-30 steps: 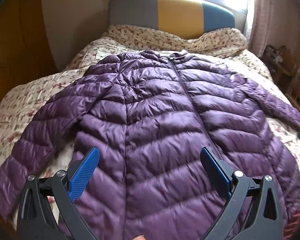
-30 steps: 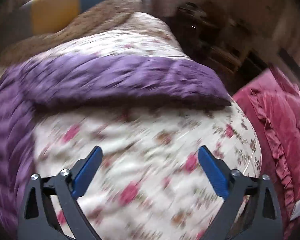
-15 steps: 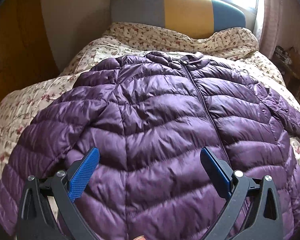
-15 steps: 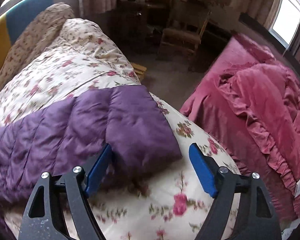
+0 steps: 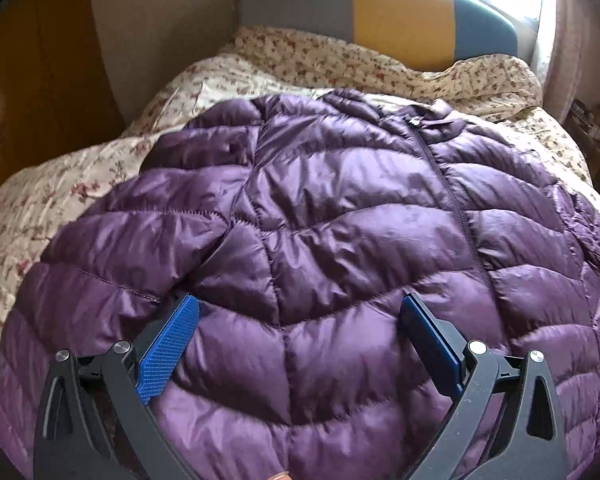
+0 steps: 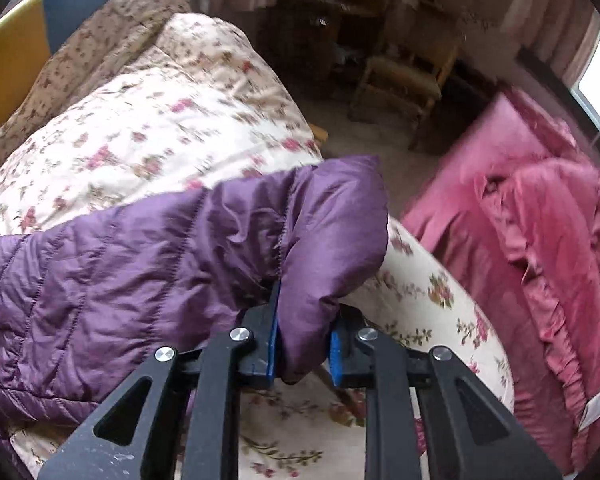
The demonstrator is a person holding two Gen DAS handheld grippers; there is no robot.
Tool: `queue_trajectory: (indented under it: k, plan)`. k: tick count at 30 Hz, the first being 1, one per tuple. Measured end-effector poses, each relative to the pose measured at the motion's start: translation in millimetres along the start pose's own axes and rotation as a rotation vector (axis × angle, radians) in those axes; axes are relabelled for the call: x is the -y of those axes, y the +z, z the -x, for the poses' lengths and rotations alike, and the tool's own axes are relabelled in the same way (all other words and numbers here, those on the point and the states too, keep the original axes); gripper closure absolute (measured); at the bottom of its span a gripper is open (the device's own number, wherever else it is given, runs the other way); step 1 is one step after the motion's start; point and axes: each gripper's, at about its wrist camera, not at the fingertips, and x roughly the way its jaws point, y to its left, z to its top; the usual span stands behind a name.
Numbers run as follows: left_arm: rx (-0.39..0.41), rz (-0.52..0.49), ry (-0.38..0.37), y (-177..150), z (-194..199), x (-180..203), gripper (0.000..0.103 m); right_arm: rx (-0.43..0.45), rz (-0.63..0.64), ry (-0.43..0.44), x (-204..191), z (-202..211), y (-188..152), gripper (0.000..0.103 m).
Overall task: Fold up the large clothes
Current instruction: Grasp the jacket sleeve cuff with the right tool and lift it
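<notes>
Here the bed (image 5: pixel 80 184) carries my purple jacket (image 5: pixel 340 240), spread flat, front up on the floral quilt (image 6: pixel 160 120). My left gripper (image 5: pixel 296 312) hovers over its lower front, jaws wide, nothing between them — my right gripper (image 6: pixel 302 344) is closing on the sleeve cuff (image 6: pixel 332 220), pads pinching it.

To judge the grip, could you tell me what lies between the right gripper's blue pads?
The cuff end of the purple quilted jacket's sleeve lies between the closing right gripper pads, which pinch it, in the right wrist view.
</notes>
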Motion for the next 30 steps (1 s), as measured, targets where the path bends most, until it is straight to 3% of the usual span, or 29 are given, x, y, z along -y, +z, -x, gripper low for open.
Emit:
queue_trajectory:
  k: [5,11,20,30]
  plan:
    - [-0.029,0.026,-0.008,-4.4,-10.3,-5.2,0.003,0.114,0.081,0.015,-42.5,33.3,6.7,0.086]
    - [-0.043,0.04,-0.03,-3.7,-14.2,-8.5,0.003,0.205,0.207,0.099,-118.0,71.4,8.6,0.086]
    - [-0.044,0.067,-0.066,-3.2,-13.3,-14.7,0.003,0.233,0.384,0.253,-234.1,113.1,-28.3,0.087]
    - [-0.023,0.108,-0.117,-4.0,-1.7,-28.6,0.008,0.213,0.541,0.443,-331.5,152.3,-86.7,0.087]
